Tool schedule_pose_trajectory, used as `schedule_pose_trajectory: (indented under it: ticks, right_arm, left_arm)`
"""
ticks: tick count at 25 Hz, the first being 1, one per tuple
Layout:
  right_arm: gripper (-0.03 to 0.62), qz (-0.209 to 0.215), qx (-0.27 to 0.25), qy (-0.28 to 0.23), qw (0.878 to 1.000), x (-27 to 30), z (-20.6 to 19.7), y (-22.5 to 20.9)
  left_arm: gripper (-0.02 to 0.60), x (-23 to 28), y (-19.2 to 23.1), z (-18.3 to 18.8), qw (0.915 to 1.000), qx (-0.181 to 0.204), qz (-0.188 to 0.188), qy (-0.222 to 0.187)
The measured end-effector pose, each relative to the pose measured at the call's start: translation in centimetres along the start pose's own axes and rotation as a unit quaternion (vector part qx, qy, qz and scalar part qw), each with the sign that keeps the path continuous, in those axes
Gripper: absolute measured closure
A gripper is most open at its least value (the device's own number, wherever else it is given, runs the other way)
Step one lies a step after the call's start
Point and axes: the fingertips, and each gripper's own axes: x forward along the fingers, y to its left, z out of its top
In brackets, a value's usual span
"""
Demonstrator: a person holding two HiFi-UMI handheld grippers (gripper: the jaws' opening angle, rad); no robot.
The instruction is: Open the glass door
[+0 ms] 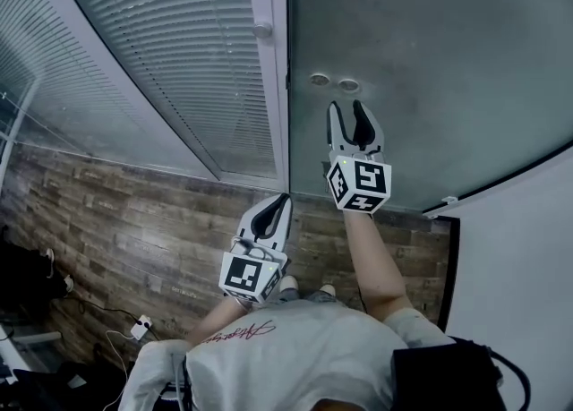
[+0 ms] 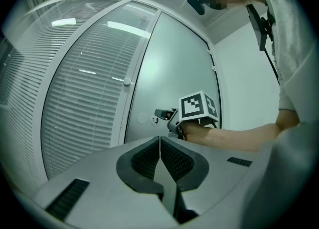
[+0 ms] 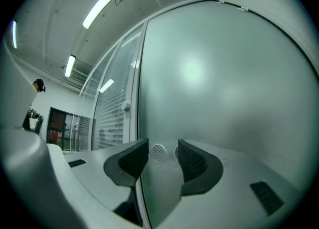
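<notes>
The frosted glass door [image 1: 430,69] fills the right of the head view; two round metal discs [image 1: 320,80] sit near its left edge. My right gripper [image 1: 347,112] is held level just short of the discs, its jaws open and empty. In the right gripper view the right gripper [image 3: 163,155] frames one ribbed disc [image 3: 159,152] on the door [image 3: 224,83], apart from it. My left gripper [image 1: 283,199] hangs lower and further back, shut on nothing. The left gripper view shows the left gripper [image 2: 159,145] with its pads together, and the right gripper [image 2: 164,114] at the door [image 2: 174,68].
Left of the door stands a glass wall with slatted blinds [image 1: 179,42] and a small round knob [image 1: 261,30] on its white frame. A wood-plank floor [image 1: 134,221] lies below, with cables and a power strip [image 1: 139,327] at lower left. A white wall [image 1: 519,248] stands at right.
</notes>
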Motion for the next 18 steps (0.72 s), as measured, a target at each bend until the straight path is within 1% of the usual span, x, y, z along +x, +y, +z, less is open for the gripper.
schedule_pose_trajectory:
  ticks: [4, 6, 9, 11, 14, 18]
  right_arm:
    - [0.418, -0.012, -0.013, 0.017, 1.000, 2.9, -1.5, 0.1]
    - [0.416, -0.026, -0.016, 0.027, 0.999, 4.1, -2.5, -0.2]
    - [0.411, -0.049, -0.006, 0.027, 0.998, 5.3, -3.2, -0.9]
    - [0.411, -0.061, -0.010, 0.029, 0.998, 5.8, -3.7, -1.3]
    - [0.411, -0.079, -0.026, 0.035, 0.996, 6.7, -3.7, -1.7]
    - [0.411, -0.096, -0.032, 0.037, 0.994, 7.7, -3.5, -1.9]
  left_arm:
    - [0.563, 0.1, 0.6, 0.1, 0.9999, -0.008, 0.000, 0.007]
    - [0.563, 0.2, 1.0, 0.2, 0.9998, -0.015, 0.002, 0.009]
    - [0.563, 0.2, 1.2, 0.1, 0.9999, -0.013, -0.001, 0.009]
    - [0.563, 0.0, 1.6, -0.5, 0.9999, -0.010, -0.002, 0.008]
    - [0.563, -0.3, 2.2, -0.6, 0.9999, -0.009, 0.003, 0.012]
    - [0.563, -0.6, 2.8, -0.1, 0.9995, -0.020, 0.017, 0.019]
